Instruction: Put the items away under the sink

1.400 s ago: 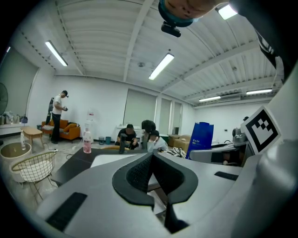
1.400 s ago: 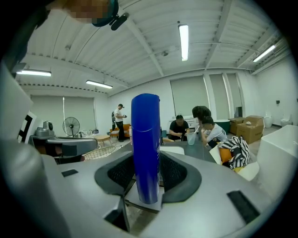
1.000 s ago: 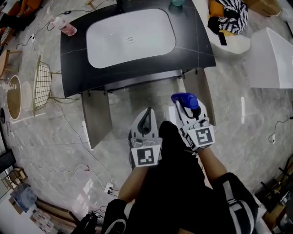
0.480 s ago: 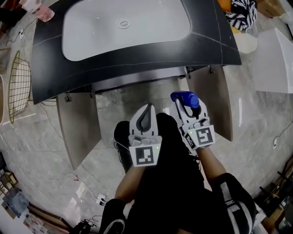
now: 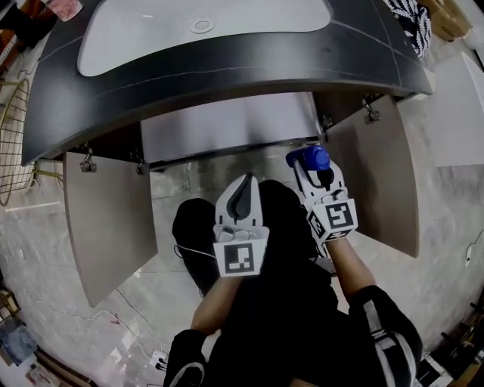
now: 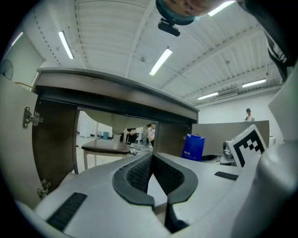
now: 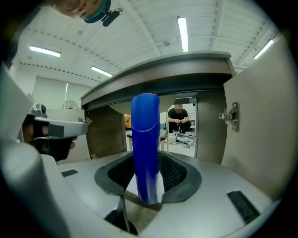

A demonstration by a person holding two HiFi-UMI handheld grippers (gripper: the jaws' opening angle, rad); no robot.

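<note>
The dark sink counter [image 5: 227, 68] with its white basin [image 5: 204, 23] fills the top of the head view. Below it both cabinet doors, left [image 5: 110, 219] and right [image 5: 378, 174], stand open. My right gripper [image 5: 310, 171] is shut on an upright blue bottle [image 5: 306, 158], just before the opening near the right door. From that gripper's own view the bottle [image 7: 145, 139] stands between the pads [image 7: 174, 169], facing the open cabinet. My left gripper [image 5: 243, 181] sits beside it, shut and holding nothing; its pads [image 6: 135, 172] meet at the tip.
A gold wire rack [image 5: 11, 136] stands left of the counter and a white block [image 5: 461, 106] at the right. The cabinet has no back: a person [image 7: 177, 118] and a table [image 6: 104, 148] show through it. A blue bag [image 6: 192, 147] sits beyond.
Both grippers and the head camera have sunk toward the floor. The counter has slid up the frame and the open doors loom larger. The blue bottle stays in the right gripper.
</note>
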